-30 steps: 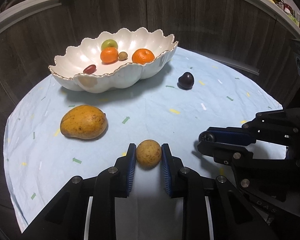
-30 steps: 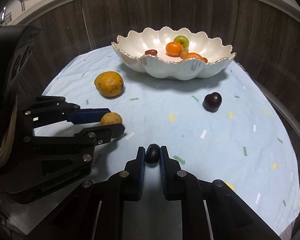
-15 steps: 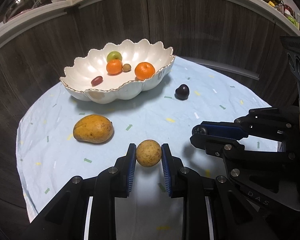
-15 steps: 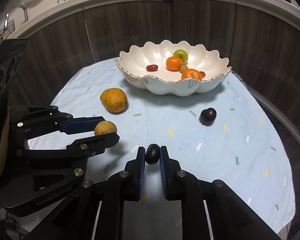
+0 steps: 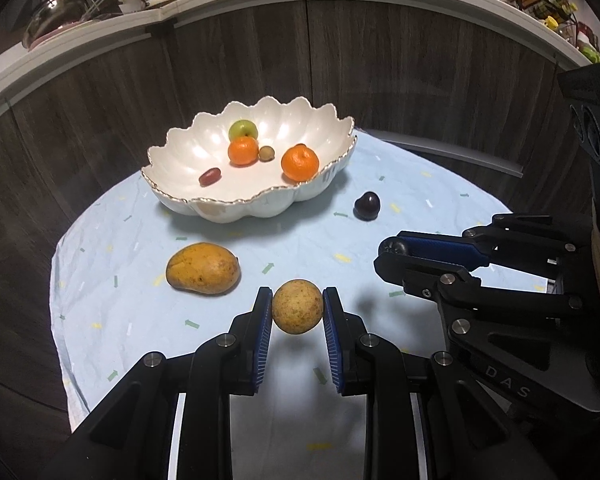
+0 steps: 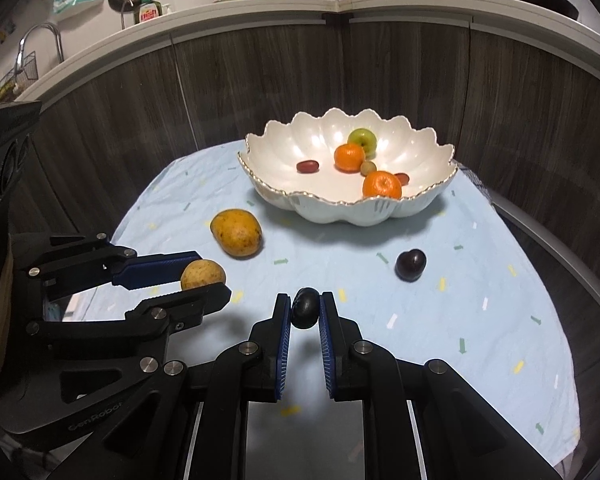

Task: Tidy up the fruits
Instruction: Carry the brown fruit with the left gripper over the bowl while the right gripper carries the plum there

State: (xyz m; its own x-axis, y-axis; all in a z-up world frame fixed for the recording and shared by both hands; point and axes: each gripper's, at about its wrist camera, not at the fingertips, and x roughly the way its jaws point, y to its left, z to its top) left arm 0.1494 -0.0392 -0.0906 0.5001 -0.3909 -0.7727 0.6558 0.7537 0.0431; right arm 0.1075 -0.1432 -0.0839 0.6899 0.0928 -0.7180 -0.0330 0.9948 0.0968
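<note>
Left gripper (image 5: 297,312) clenched on round yellow fruit (image 5: 297,312), right gripper (image 6: 305,308) on small dark fruit (image 6: 305,308); scalloped bowl (image 5: 236,206) lies upper-centre, ahead of both.

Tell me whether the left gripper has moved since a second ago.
Yes. The left gripper, shut on the round yellow fruit, has risen: the bowl and mango sit smaller and lower in its view.

bowl (image 5: 204,208): white, gold rim | cloth (image 5: 420,208): pale blue, flecked
</note>
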